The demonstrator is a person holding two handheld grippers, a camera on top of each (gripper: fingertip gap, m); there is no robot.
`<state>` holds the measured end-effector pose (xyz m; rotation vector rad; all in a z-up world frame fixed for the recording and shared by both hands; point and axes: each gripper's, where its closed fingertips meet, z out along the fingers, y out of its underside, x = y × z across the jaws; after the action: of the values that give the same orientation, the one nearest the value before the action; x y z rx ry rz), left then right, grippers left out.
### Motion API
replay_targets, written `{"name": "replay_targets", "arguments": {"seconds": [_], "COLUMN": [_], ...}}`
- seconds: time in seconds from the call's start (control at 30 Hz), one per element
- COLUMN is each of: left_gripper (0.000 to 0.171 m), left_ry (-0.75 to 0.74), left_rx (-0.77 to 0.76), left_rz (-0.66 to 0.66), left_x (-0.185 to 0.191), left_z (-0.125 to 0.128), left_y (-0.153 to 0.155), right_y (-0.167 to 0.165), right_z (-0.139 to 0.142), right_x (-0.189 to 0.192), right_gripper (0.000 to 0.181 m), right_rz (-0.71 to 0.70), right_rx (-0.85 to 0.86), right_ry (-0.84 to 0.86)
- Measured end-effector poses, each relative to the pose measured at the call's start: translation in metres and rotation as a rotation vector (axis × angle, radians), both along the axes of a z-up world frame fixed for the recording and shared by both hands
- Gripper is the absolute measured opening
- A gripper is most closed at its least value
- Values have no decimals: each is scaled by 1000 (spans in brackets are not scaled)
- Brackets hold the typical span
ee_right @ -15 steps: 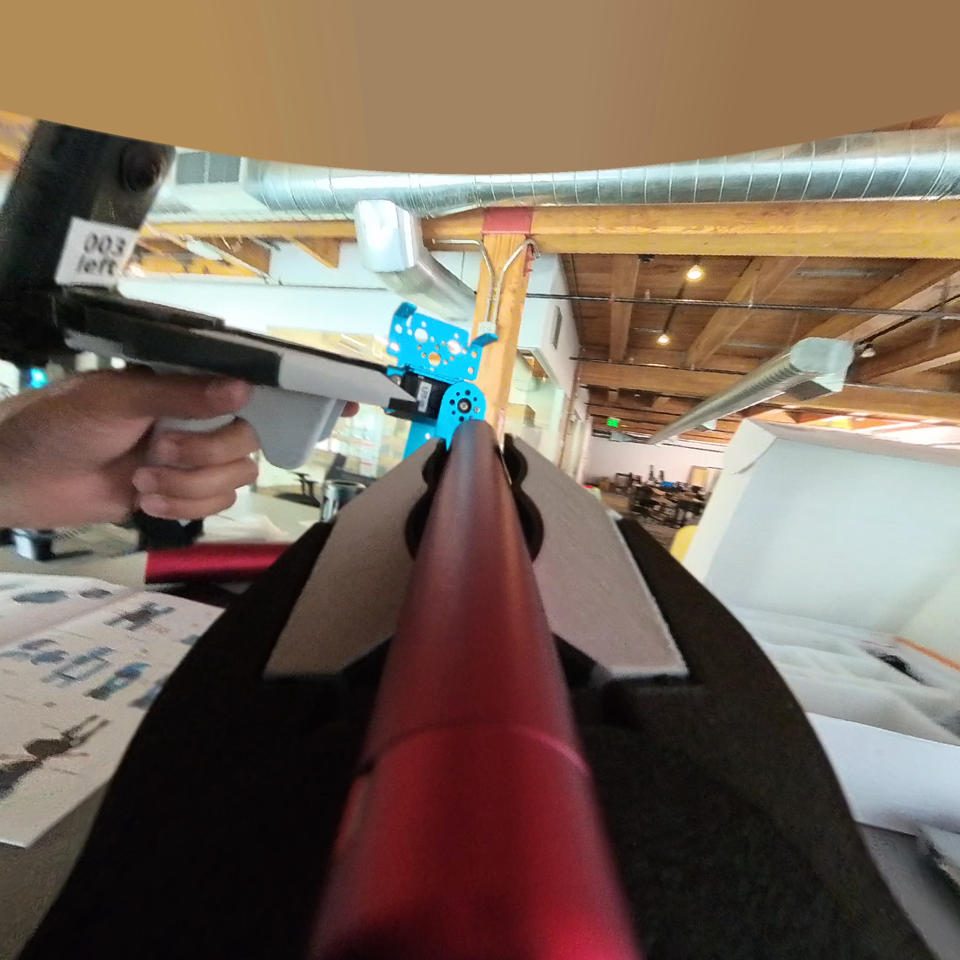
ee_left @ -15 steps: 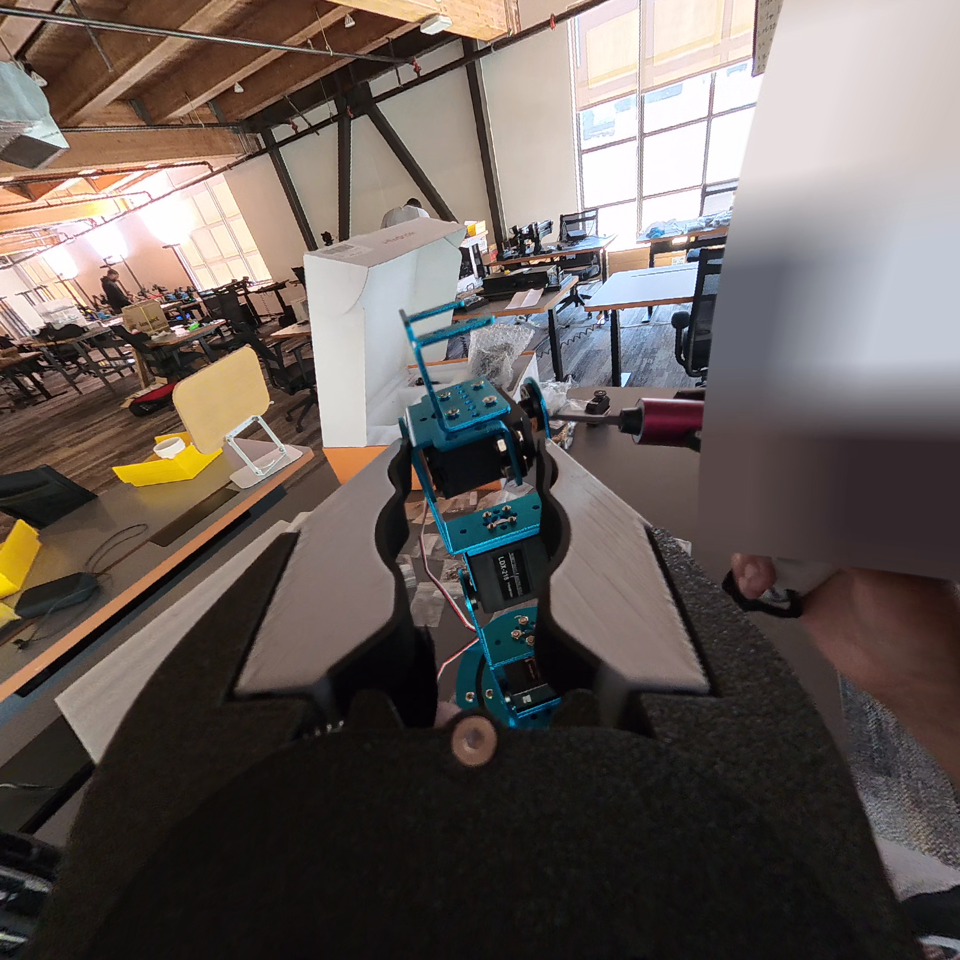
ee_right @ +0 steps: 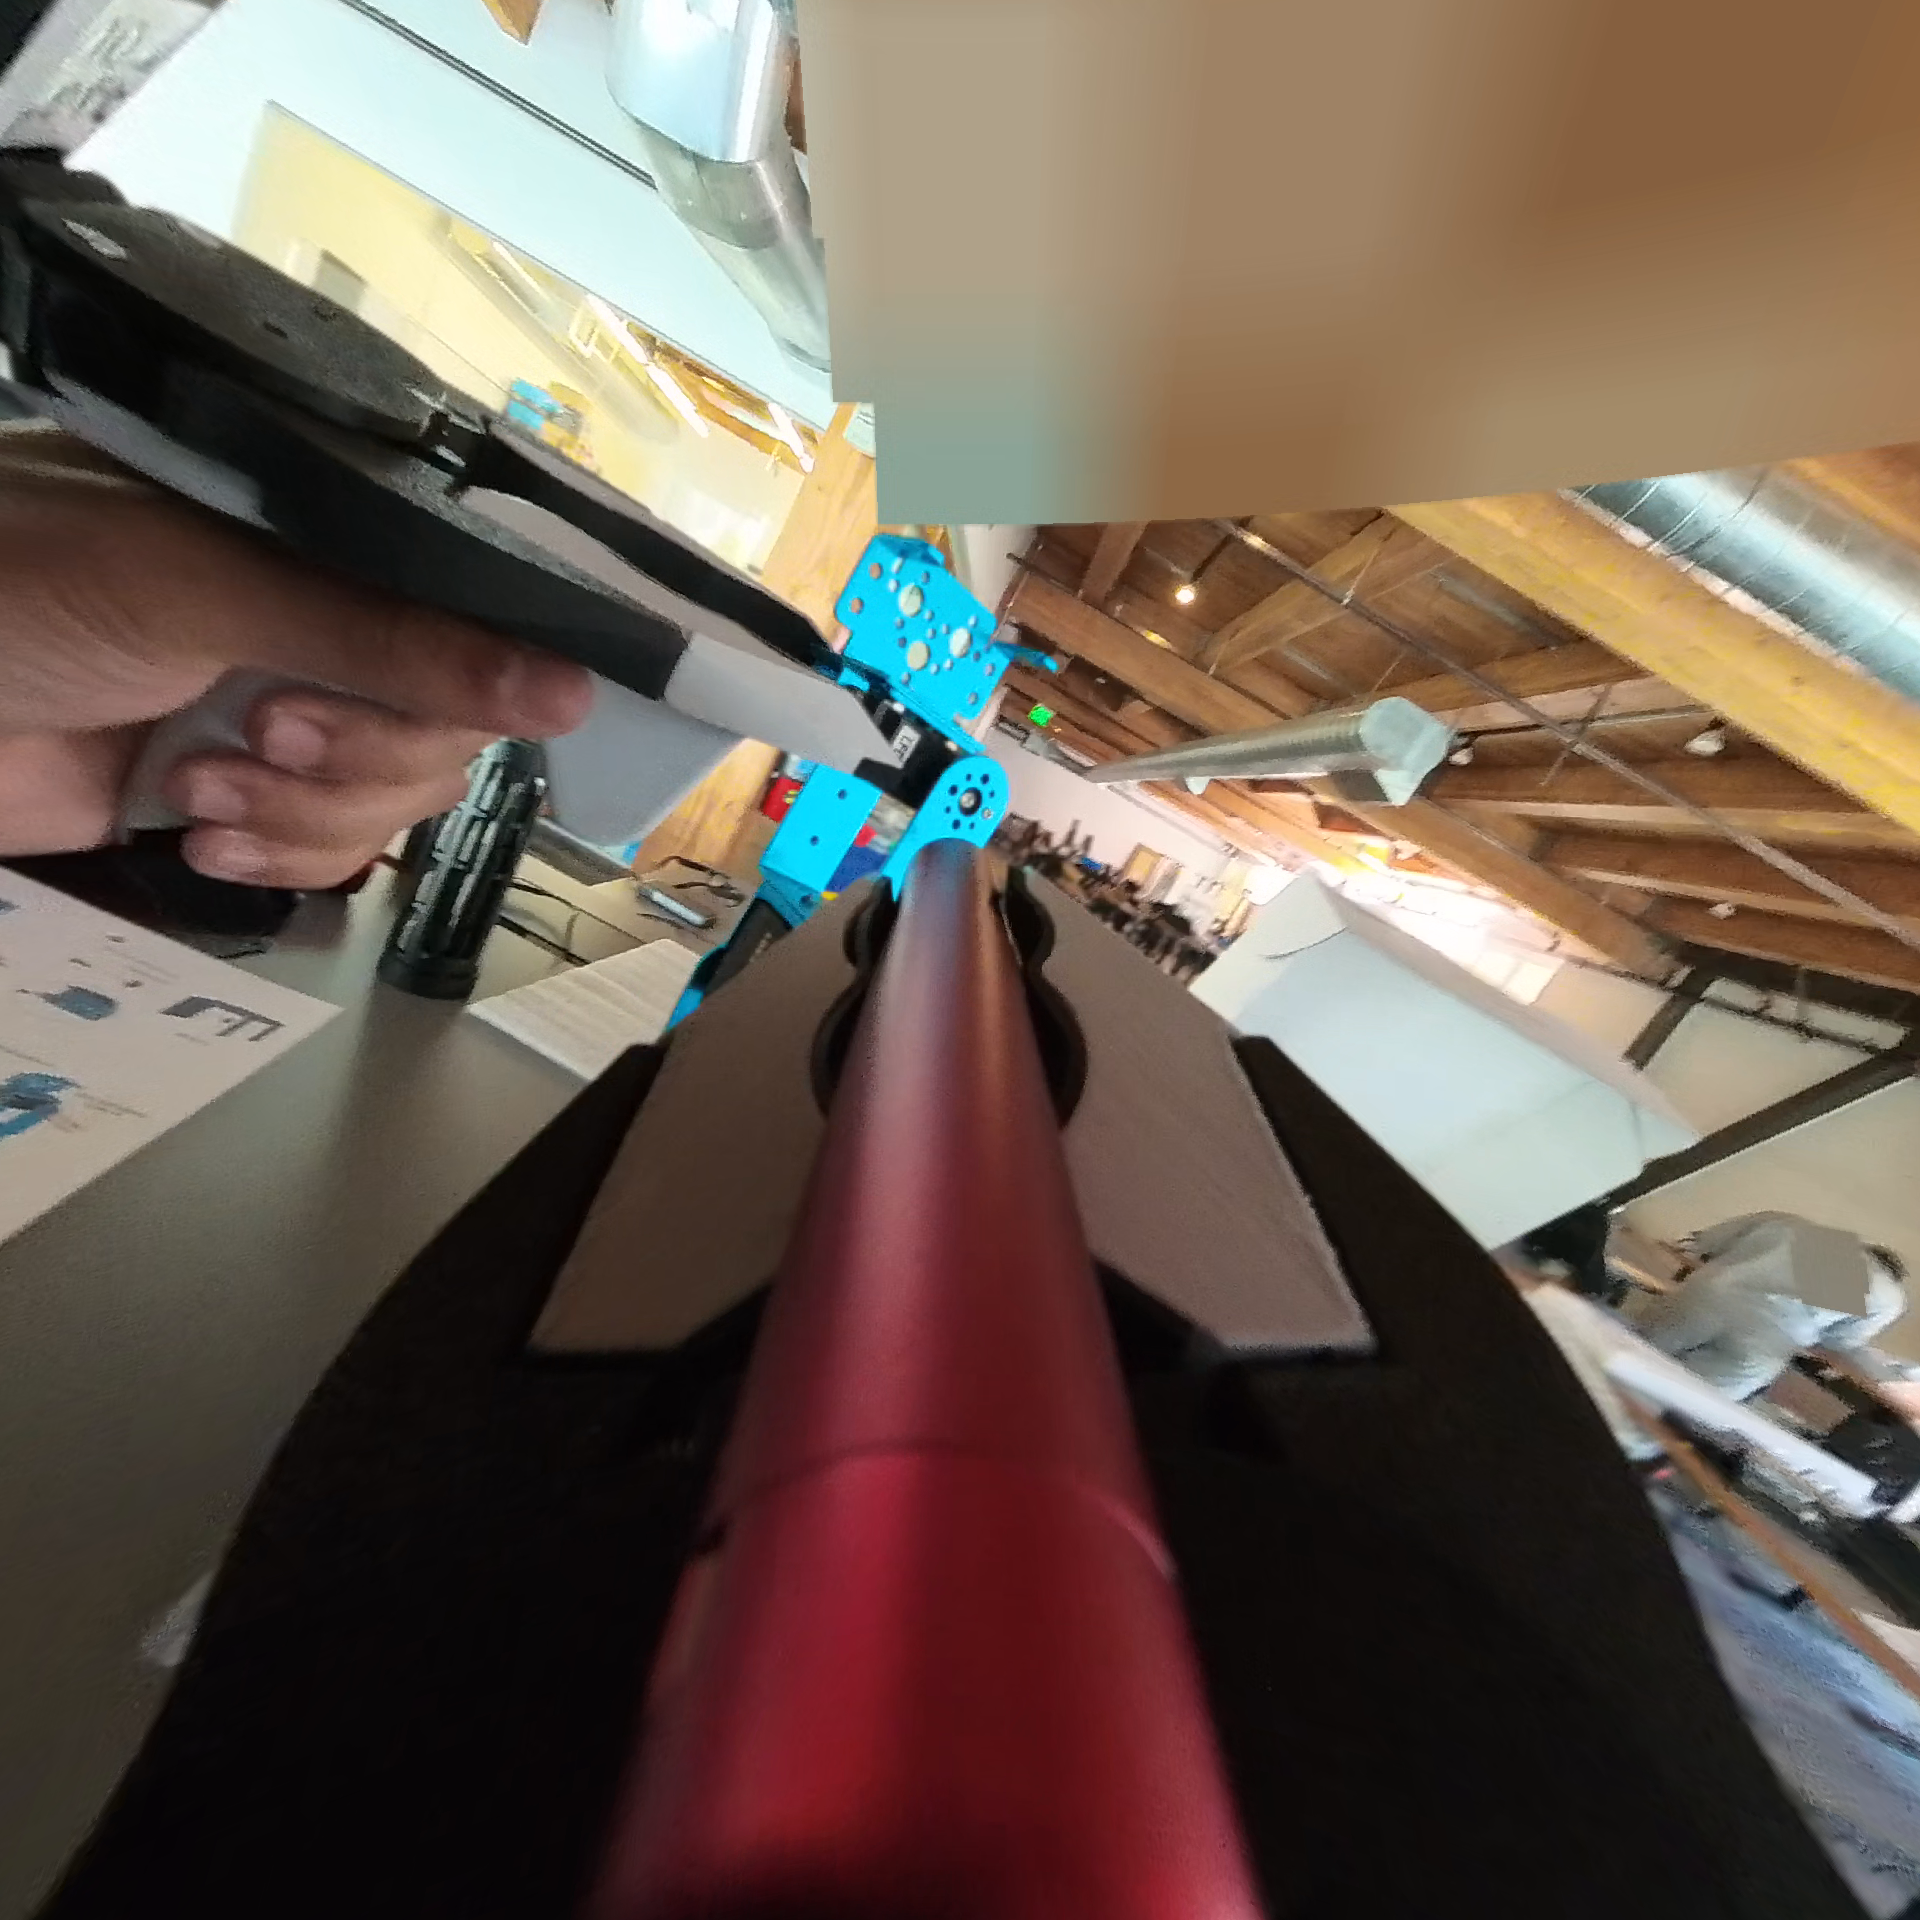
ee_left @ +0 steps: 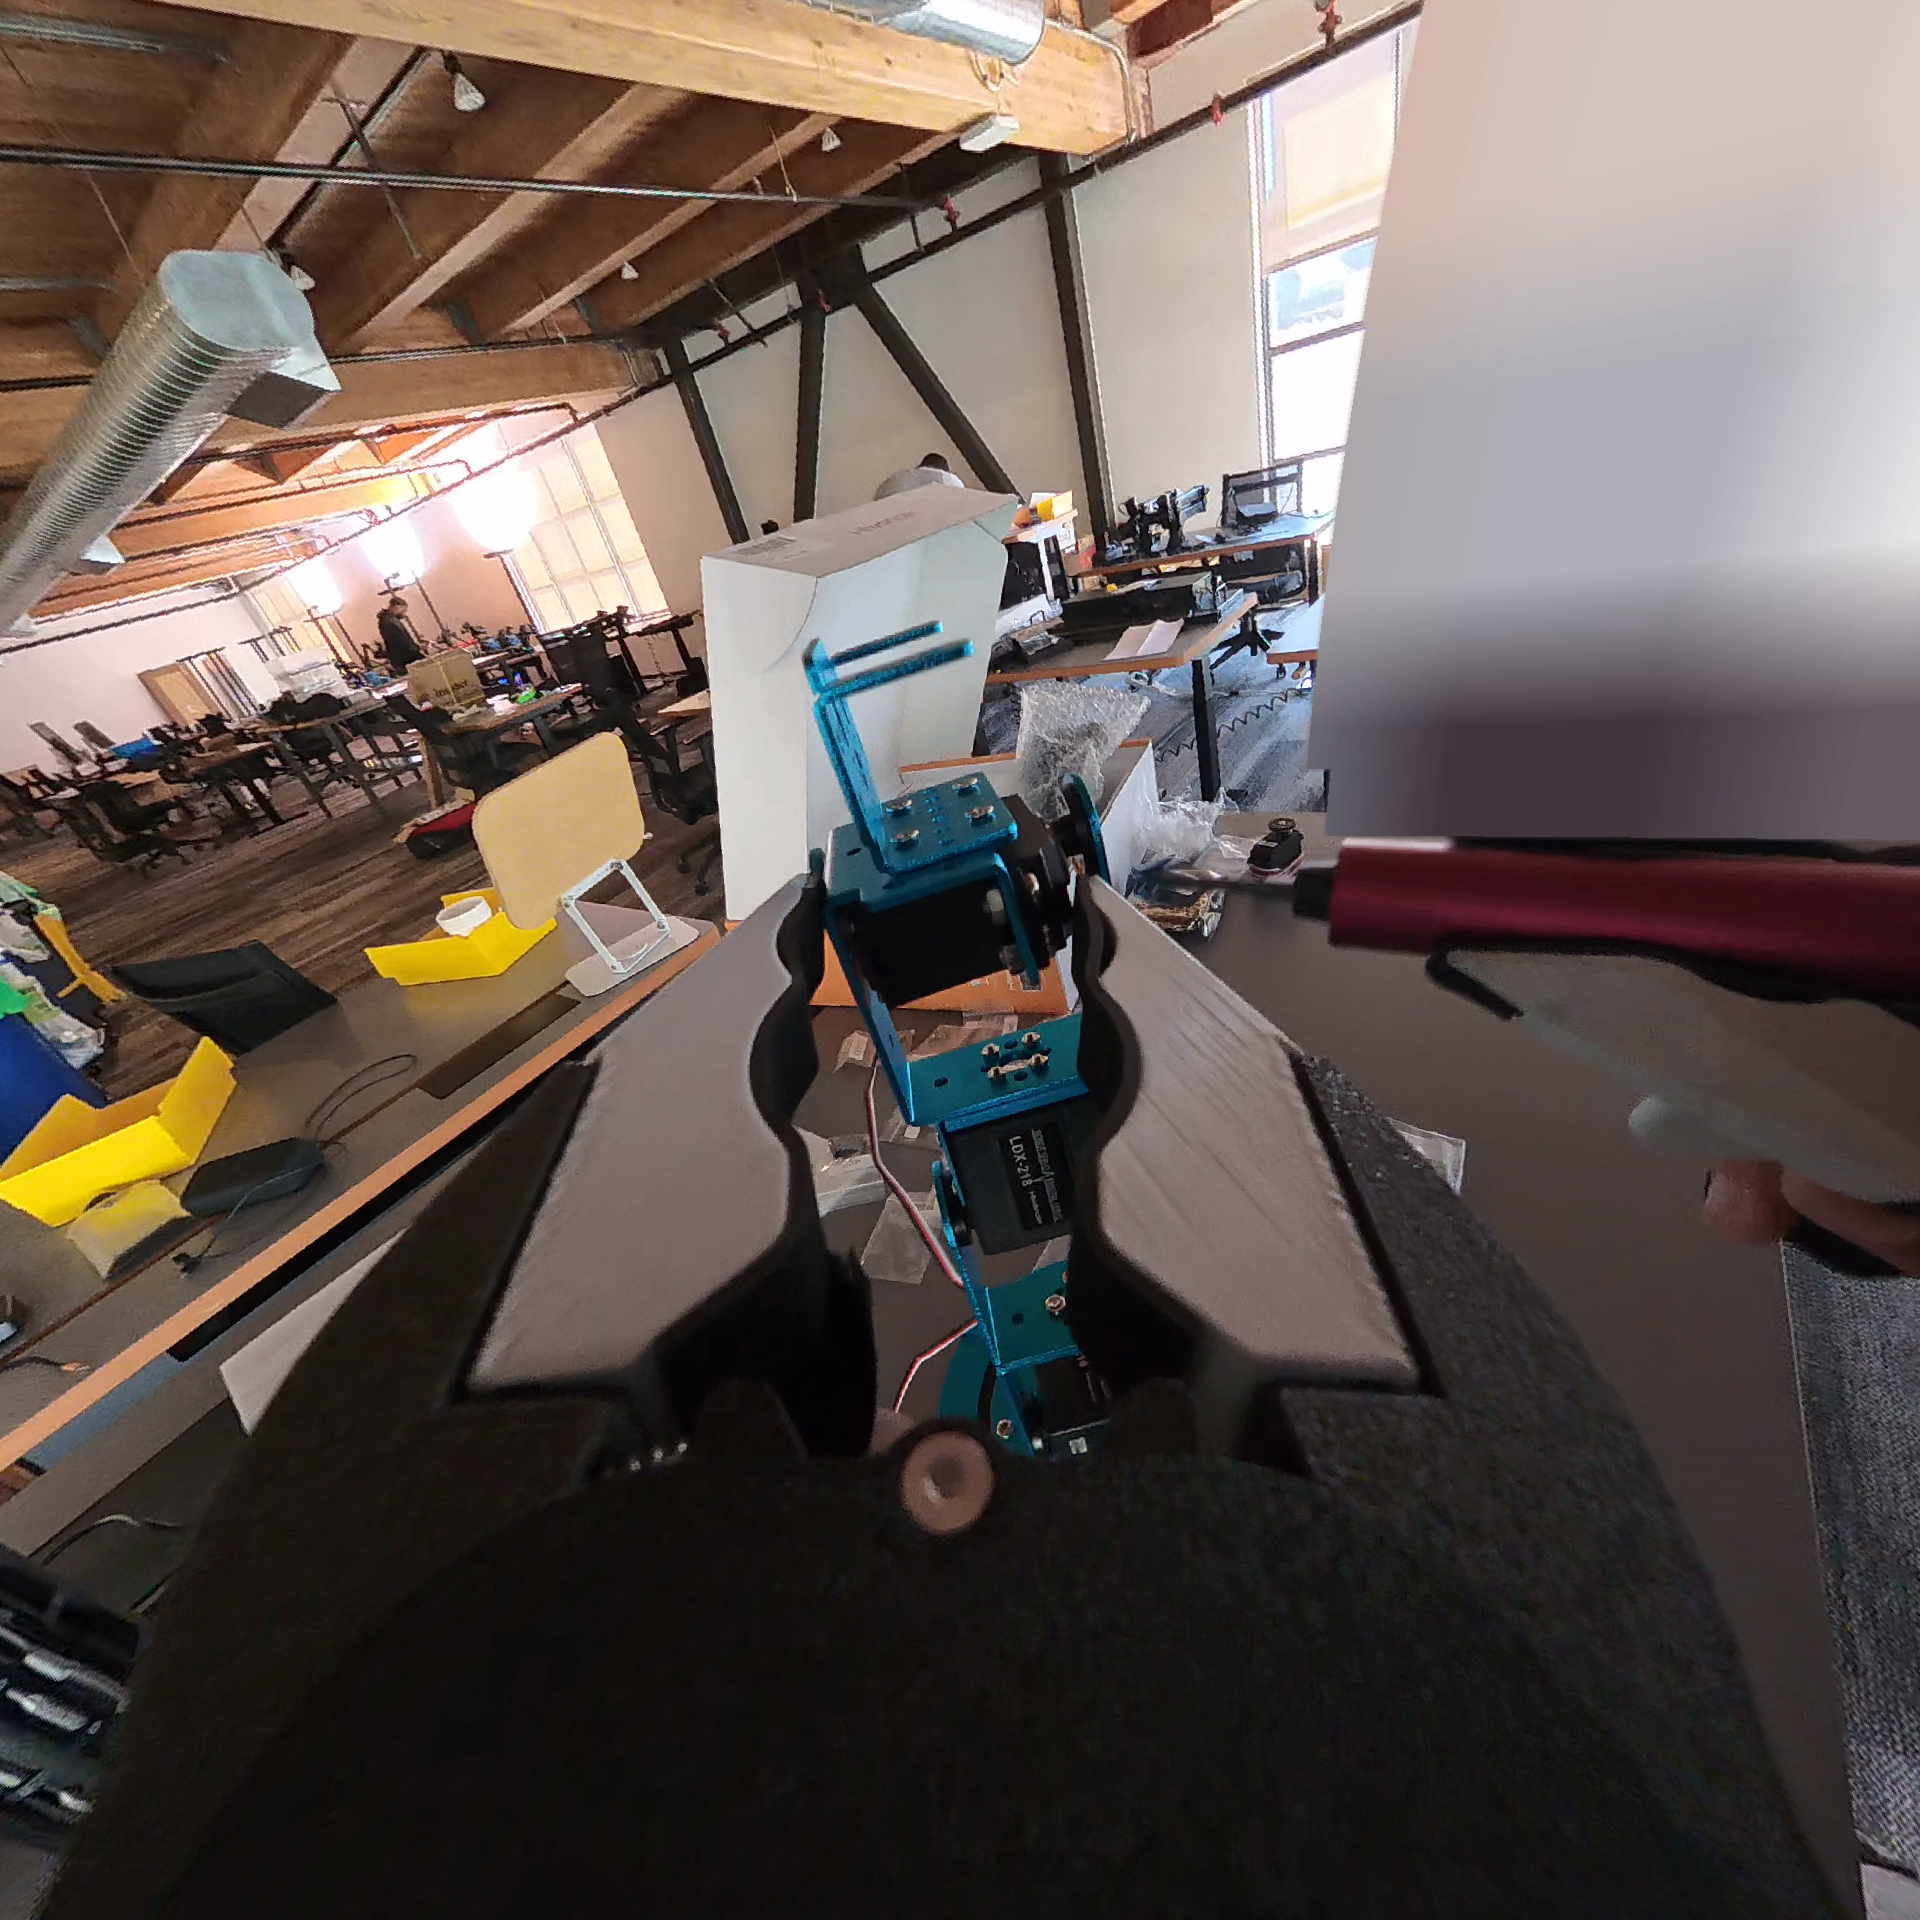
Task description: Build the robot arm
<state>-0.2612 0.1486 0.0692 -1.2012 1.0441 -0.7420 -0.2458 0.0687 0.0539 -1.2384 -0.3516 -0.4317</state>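
My left gripper (ee_left: 940,914) is shut on a blue metal servo arm assembly (ee_left: 940,894) with black servos, held upright above the dark table (ee_left: 1475,1081). It also shows in the right wrist view (ee_right: 914,665), with the left gripper (ee_right: 831,675) and a hand at upper left. My right gripper (ee_right: 951,883) is shut on a red screwdriver (ee_right: 925,1299), whose tip points at the blue round horn (ee_right: 971,800) on the assembly's side. In the left wrist view the red screwdriver (ee_left: 1579,904) comes in from the right, its tip a short way from the assembly.
An open white box (ee_left: 862,665) stands behind the assembly. Small plastic bags of parts (ee_left: 904,1049) lie on the table beneath. A printed instruction sheet (ee_right: 114,1049) and a black ribbed grip (ee_right: 468,862) lie at left. Yellow bins (ee_left: 114,1132) sit on a neighbouring desk.
Both views have tilted upward and rolled. The red screwdriver has drawn back to the right from the assembly in the left wrist view. Both grips are unchanged.
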Motion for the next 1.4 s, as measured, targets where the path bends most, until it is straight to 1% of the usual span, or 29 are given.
{"name": "replay_targets", "arguments": {"seconds": [0.1, 0.17, 0.23, 0.33, 0.4, 0.47, 0.5, 0.53, 0.6, 0.67, 0.77, 0.93, 1.03, 1.27, 1.4], "left_gripper": [48, 52, 54, 51, 46, 39, 37, 35, 30, 30, 28, 27, 23, 1, 1], "left_ry": [1, -13, -37, -119, -151, -95, -60, -36, -35, -64, -102, -47, -80, -84, -27], "left_rx": [9, 30, 47, 33, -11, -75, -82, -65, -36, -68, -102, 8, 27, 47, 77], "left_rz": [23, 39, 57, 117, 104, 53, 47, 58, 89, 60, 80, 55, 49, 124, 174], "left_x": [-2, -7, -15, -34, -36, -21, -11, -3, 8, 19, 28, 47, 55, 70, 74], "left_z": [0, 2, 5, 9, 0, -24, -34, -39, -37, -31, -24, -27, -21, -18, -25], "left_y": [-1, -4, -10, -20, -41, -66, -76, -82, -88, -97, -97, -107, -112, -98, -87], "right_y": [-1, -6, -14, -23, -30, -37, -40, -44, -49, -55, -62, -67, -63, -51, -41], "right_z": [0, 2, 3, -2, -4, -3, -2, -1, 0, 2, 6, 7, 5, 4, 1], "right_x": [4, 10, 20, 44, 54, 56, 55, 54, 53, 53, 51, 57, 65, 81, 91], "right_gripper": [22, 22, 22, 23, 22, 22, 22, 22, 22, 22, 23, 23, 22, 22, 22], "right_rz": [54, 108, 180, 280, 378, 490, 537, 571, 614, 648, 736, 847, 902, 1004, 999], "right_rx": [-41, -74, -100, -150, -176, -210, -235, -258, -302, -336, -390, -453, -486, -526, -554], "right_ry": [95, 209, 347, 633, 815, 941, 984, 1004, 1018, 1018, 1048, 1097, 1135, 1192, 1140]}}
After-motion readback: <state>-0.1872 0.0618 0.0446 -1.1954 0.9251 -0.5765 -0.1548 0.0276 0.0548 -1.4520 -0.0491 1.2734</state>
